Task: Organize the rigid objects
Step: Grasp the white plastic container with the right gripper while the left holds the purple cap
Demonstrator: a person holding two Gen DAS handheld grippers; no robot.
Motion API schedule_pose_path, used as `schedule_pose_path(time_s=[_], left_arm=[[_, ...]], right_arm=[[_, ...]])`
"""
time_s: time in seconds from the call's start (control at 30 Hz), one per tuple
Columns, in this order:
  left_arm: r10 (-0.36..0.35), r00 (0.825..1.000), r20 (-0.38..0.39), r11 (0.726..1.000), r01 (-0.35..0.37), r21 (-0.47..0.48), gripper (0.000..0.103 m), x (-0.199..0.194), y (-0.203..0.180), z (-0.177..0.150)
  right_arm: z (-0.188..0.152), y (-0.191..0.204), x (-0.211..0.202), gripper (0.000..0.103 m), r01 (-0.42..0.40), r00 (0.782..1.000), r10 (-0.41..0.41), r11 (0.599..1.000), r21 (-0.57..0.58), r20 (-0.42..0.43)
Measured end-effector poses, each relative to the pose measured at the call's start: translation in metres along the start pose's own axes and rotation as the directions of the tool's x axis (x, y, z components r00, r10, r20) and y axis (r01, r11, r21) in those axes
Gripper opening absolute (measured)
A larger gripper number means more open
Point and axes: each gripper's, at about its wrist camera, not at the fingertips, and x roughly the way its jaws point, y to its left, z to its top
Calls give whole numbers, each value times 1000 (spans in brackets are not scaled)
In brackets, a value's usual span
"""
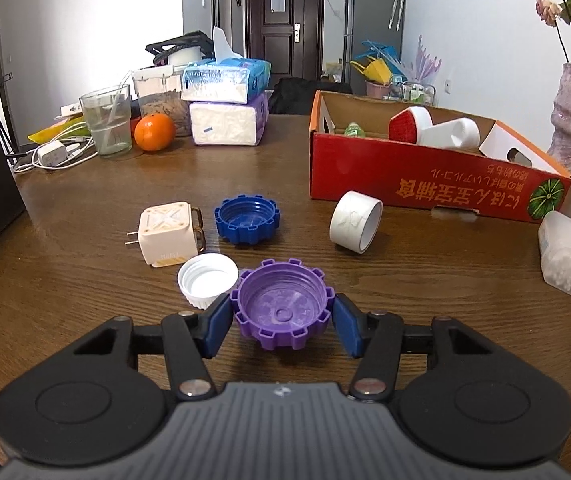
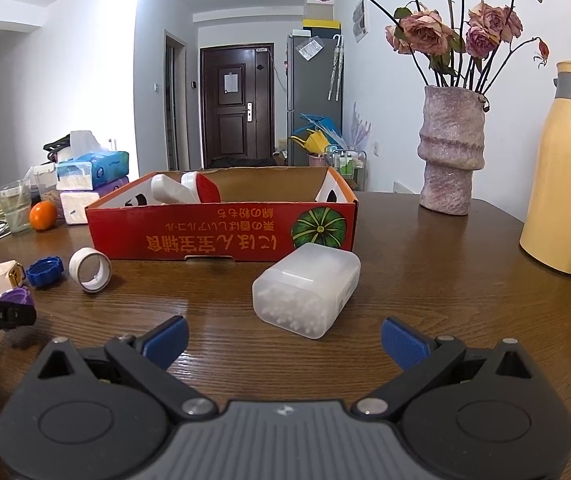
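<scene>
The left tool [image 1: 283,322] pinches the purple cap [image 1: 282,309]; lift straight, avoiding the white cap [image 1: 207,278] at ten o'clock. The right tool [image 2: 284,340] is spread.

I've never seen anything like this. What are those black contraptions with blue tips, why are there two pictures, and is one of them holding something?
They are hand-held grippers, one in each of a person's hands, and each carries a camera that looks along its two fingers. So one picture comes from the left gripper, the other from the right gripper. The left one has its blue pads against the sides of a purple cap on the wooden table. The right one is open and holds nothing; a clear box of cotton swabs lies just ahead of it. Also loose on the table: a blue cap, a white cap, a plug adapter and a tape roll. The red cardboard box already holds several things.
</scene>
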Motion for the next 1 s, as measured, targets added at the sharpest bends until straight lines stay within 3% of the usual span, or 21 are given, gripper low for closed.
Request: schedule_pose_path(time_s=[0.27, 0.73, 1.0], left_arm=[[-6, 1000, 29, 1000, 6, -8, 56, -4, 0, 3], [5, 997, 73, 999, -2, -43, 56, -3, 2, 17], [11, 998, 66, 999, -8, -40, 56, 1, 2, 17]], right_arm=[[4, 3, 10, 103, 10, 1000, -10, 1000, 25, 0], [27, 3, 68, 103, 130, 990, -124, 986, 104, -63], [40, 1, 117, 102, 285, 952, -263, 948, 142, -154]])
